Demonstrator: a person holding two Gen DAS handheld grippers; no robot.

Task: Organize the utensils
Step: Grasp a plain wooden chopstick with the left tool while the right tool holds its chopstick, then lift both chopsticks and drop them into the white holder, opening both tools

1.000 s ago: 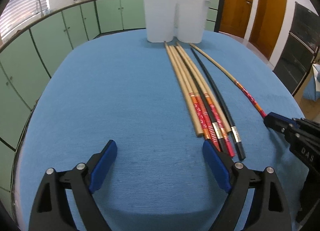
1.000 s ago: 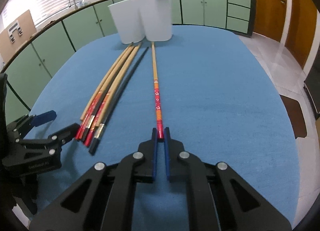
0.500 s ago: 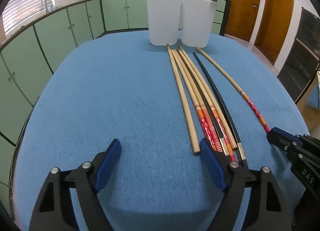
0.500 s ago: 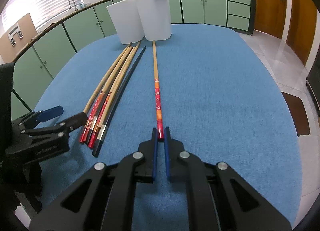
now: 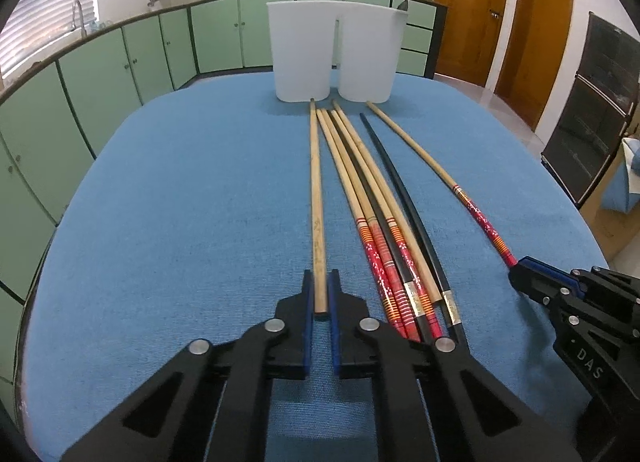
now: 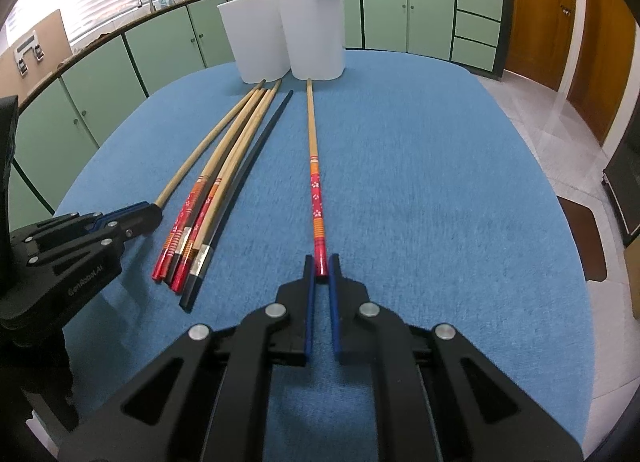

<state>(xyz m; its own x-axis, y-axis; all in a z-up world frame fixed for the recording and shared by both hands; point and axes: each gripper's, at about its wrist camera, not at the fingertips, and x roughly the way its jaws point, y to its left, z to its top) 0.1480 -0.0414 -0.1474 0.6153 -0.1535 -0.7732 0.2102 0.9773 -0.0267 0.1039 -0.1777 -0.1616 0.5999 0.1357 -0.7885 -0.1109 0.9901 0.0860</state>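
Observation:
Several long chopsticks lie lengthwise on the blue table [image 5: 180, 222]. My left gripper [image 5: 320, 282] is shut on the near end of a plain wooden chopstick [image 5: 316, 190], the leftmost one; it also shows in the right wrist view [image 6: 200, 154]. My right gripper [image 6: 321, 264] is shut on the red end of a red-patterned chopstick [image 6: 314, 178], which lies apart to the right [image 5: 460, 190]. Between them lies a bundle of red-patterned and black chopsticks [image 5: 384, 230]. Two white containers [image 5: 332, 50] stand at the far ends of the chopsticks.
The table edge curves close on both sides, with green cabinets [image 5: 100, 74] behind and wooden doors [image 5: 472, 10] at the right. The right gripper body [image 5: 580, 310] shows at the left wrist view's right edge.
My left gripper has moved right and closed from wide open onto the plain wooden chopstick's near end. My right gripper stays shut on the red-patterned chopstick.

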